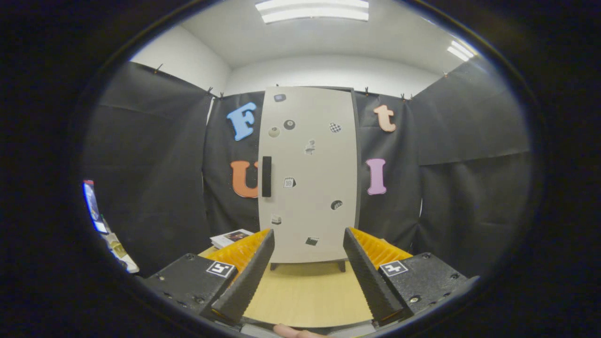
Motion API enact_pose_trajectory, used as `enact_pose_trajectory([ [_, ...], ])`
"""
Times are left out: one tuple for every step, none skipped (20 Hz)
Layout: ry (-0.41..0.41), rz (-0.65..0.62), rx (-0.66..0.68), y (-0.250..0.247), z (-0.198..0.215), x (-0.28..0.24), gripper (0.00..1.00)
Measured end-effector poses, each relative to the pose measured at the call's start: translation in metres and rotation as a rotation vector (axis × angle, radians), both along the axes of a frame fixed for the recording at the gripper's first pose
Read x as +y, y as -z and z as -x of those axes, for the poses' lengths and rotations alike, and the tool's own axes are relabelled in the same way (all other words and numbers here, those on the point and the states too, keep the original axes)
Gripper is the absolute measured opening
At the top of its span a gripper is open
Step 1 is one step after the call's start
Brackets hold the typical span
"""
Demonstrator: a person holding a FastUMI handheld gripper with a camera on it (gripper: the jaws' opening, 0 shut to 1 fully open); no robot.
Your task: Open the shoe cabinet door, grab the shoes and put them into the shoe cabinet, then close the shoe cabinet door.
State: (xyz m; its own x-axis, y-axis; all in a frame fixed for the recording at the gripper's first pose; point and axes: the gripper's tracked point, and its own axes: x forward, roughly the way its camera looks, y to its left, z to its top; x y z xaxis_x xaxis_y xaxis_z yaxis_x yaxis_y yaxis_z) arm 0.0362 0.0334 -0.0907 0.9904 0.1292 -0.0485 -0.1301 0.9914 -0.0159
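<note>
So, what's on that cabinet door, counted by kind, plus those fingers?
Stickers on the shut shoe cabinet door: 9
Handle, black, on the door: 1
Fingers, spread open, door beyond them: 2
Total: 12

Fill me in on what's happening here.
A person is holding a claw out toward a tall pale cabinet standing on a wooden tabletop. The cabinet's door is closed, its dark handle untouched, well beyond the claw's fingers. The claw is open, with nothing between its fingers. Some booklets lie left of the cabinet's foot.
</note>
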Motion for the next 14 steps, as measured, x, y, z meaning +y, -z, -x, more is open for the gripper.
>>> enact_pose_trajectory([
  [0.010, -0.003, 0.002, 0.0009, 0.0001, -0.0034, 0.97],
  [0.012, -0.009, 0.000, -0.0004, -0.0003, -0.0041, 0.97],
  [0.008, -0.013, -0.001, -0.0007, -0.0005, -0.0042, 0.97],
  [0.004, -0.012, 0.004, 0.0013, -0.0002, -0.0035, 0.97],
  [0.002, -0.014, 0.006, 0.0018, 0.0001, -0.0043, 0.97],
  [0.002, -0.017, 0.007, 0.0024, 0.0008, -0.0053, 0.97],
  [0.000, -0.017, 0.007, 0.0028, 0.0013, -0.0058, 0.97],
  [-0.003, -0.016, 0.006, 0.0026, 0.0031, -0.0058, 0.97],
  [-0.004, -0.015, 0.007, 0.0025, 0.0033, -0.0070, 0.98],
  [-0.003, -0.015, 0.007, 0.0031, 0.0049, -0.0072, 0.97],
  [0.000, -0.016, 0.004, 0.0032, 0.0054, -0.0084, 0.97],
  [0.005, -0.015, 0.002, 0.0032, 0.0049, -0.0098, 0.97],
  [0.007, -0.014, -0.002, 0.0026, 0.0048, -0.0110, 0.97],
  [0.010, -0.014, -0.005, 0.0028, 0.0045, -0.0113, 0.97],
])
